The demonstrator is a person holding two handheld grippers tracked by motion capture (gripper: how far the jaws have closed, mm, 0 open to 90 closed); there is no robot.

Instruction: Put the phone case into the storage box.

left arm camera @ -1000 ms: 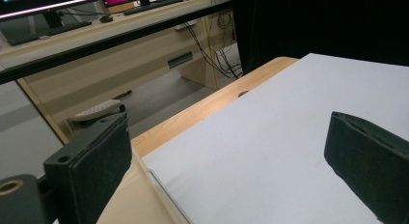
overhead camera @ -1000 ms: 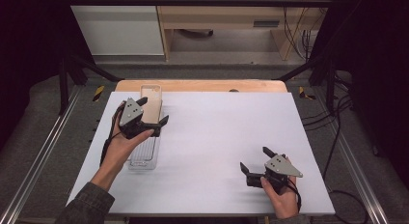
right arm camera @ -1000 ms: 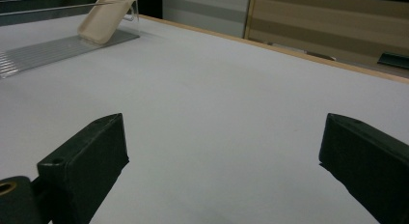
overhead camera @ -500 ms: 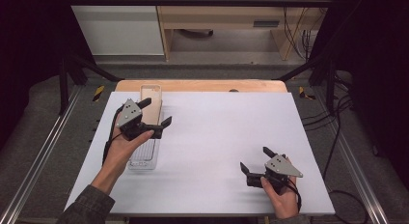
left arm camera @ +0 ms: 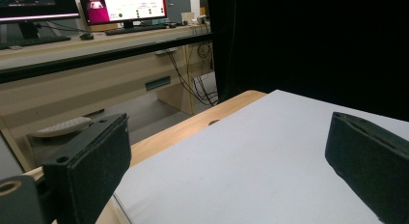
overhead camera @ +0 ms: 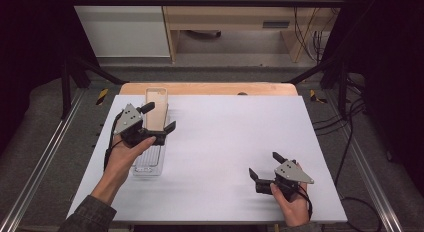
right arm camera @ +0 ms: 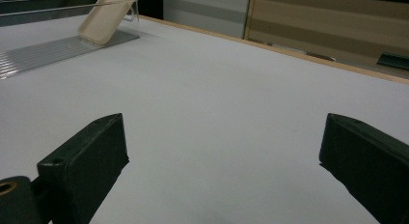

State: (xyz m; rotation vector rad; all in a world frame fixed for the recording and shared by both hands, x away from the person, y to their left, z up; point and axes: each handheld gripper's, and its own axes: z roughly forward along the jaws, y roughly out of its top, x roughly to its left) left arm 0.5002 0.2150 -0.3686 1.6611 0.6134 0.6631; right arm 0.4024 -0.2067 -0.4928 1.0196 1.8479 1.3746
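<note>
1. Left claw [overhead camera: 161, 118]: jaws spread wide and empty, held above the worktop [overhead camera: 235, 142] at its left side, just over the phone case [overhead camera: 155, 108].
2. Phone case: beige, leaning tilted at the far end of a clear ribbed tray [overhead camera: 148, 161]; seen from the right gripper view, its lower edge [right arm camera: 103, 19] rests on the tray floor [right arm camera: 43, 49].
3. Right claw [overhead camera: 264, 166]: jaws likewise spread, pinching nothing, low over the near right of the worktop, well apart from the case.
4. Risk, judged: the case is thin and only propped, so a jaw brushing it on the way down could tip it flat or slide it off the tray.
5. Risk, judged: the tray is light and unheld; a sideways push from the left claw may shift it, since the right claw is too far off to steady it.
</note>
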